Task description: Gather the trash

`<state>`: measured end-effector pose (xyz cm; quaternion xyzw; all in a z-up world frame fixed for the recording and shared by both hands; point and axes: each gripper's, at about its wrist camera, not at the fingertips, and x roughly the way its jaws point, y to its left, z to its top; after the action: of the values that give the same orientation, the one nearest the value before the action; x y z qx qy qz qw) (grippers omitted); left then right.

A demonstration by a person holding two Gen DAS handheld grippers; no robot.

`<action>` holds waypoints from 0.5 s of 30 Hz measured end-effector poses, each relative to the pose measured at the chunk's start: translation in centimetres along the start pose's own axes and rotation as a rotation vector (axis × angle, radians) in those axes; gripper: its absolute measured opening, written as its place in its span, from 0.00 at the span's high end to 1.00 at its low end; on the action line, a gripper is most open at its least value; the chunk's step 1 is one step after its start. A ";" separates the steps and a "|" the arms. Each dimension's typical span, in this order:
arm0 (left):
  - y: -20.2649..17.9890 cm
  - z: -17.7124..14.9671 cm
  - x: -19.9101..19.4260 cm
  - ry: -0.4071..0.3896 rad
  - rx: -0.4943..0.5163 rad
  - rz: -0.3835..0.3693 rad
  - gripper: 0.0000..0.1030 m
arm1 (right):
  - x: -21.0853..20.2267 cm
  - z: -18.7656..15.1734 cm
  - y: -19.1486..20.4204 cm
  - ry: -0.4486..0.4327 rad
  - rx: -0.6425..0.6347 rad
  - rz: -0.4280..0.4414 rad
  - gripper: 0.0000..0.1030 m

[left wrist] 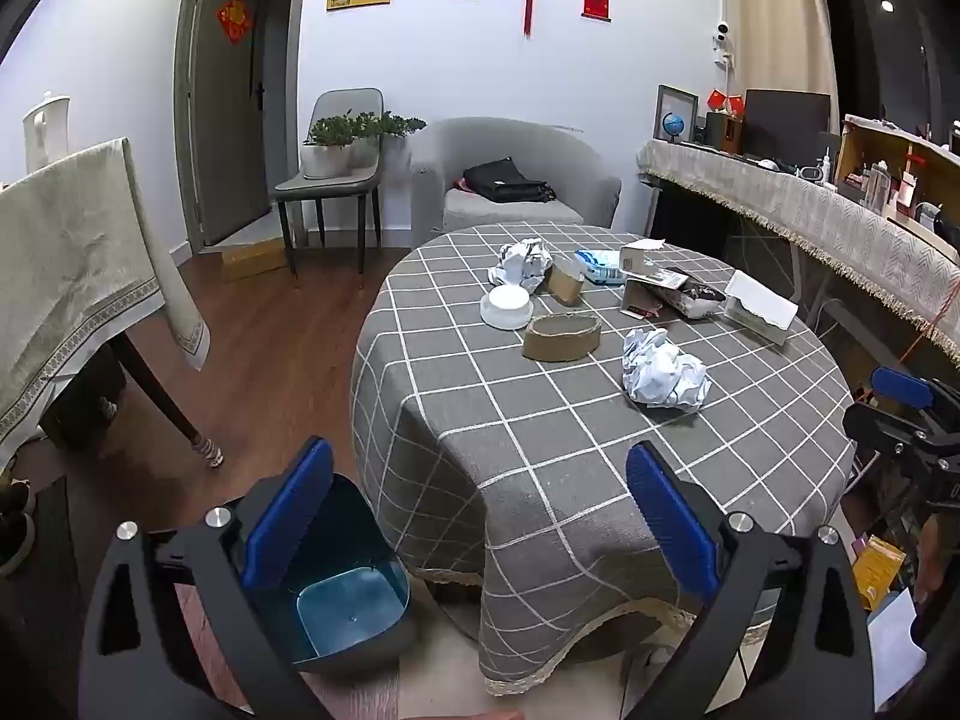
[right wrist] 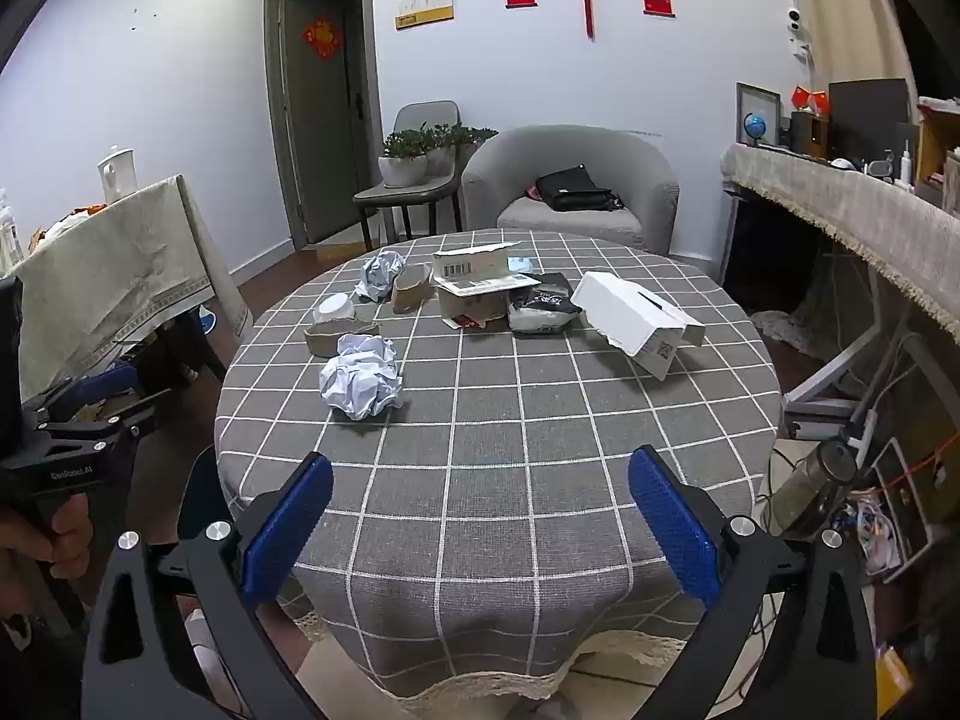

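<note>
Both tools stand with their blue pads wide apart and nothing between them. Just below the left tool [left wrist: 480, 510], by its left pad, sits the open trash bin [left wrist: 348, 612] on the floor against the table [left wrist: 540, 450]. The right tool [right wrist: 480, 510] hangs over the table's near edge. Ahead of it and slightly left lies a crumpled paper ball [right wrist: 360, 381]. Beyond that are a flattened cardboard ring [right wrist: 327, 339], a white lid [right wrist: 333, 306], a second paper ball [right wrist: 379, 273], torn boxes [right wrist: 474, 282] and, further right, a white carton [right wrist: 636, 318].
</note>
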<state>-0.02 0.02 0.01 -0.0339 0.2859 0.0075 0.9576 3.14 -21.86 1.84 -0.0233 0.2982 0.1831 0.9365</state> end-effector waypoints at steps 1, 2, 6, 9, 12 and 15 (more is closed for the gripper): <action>0.0 0.0 0.0 -0.001 0.000 0.000 0.03 | 0.0 0.0 0.0 0.000 0.001 0.001 0.03; 0.0 0.0 -0.1 -0.002 0.001 0.000 0.03 | -0.1 -0.1 0.0 -0.006 -0.003 -0.001 0.03; 0.2 -0.1 0.0 -0.005 0.003 0.008 0.03 | 0.0 -0.1 0.0 -0.005 -0.005 0.001 0.03; 0.4 -0.2 0.0 -0.004 -0.001 0.013 0.03 | -0.1 0.1 0.1 -0.010 -0.004 0.000 0.03; 0.4 0.0 0.1 -0.003 0.003 0.015 0.03 | 0.2 0.0 0.3 -0.008 -0.005 0.000 0.03; 0.5 0.0 0.1 -0.005 0.003 0.019 0.03 | 0.0 0.1 0.2 -0.012 -0.007 0.000 0.03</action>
<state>0.04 0.54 -0.05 -0.0298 0.2838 0.0161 0.9583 3.11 -21.66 1.91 -0.0254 0.2921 0.1844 0.9381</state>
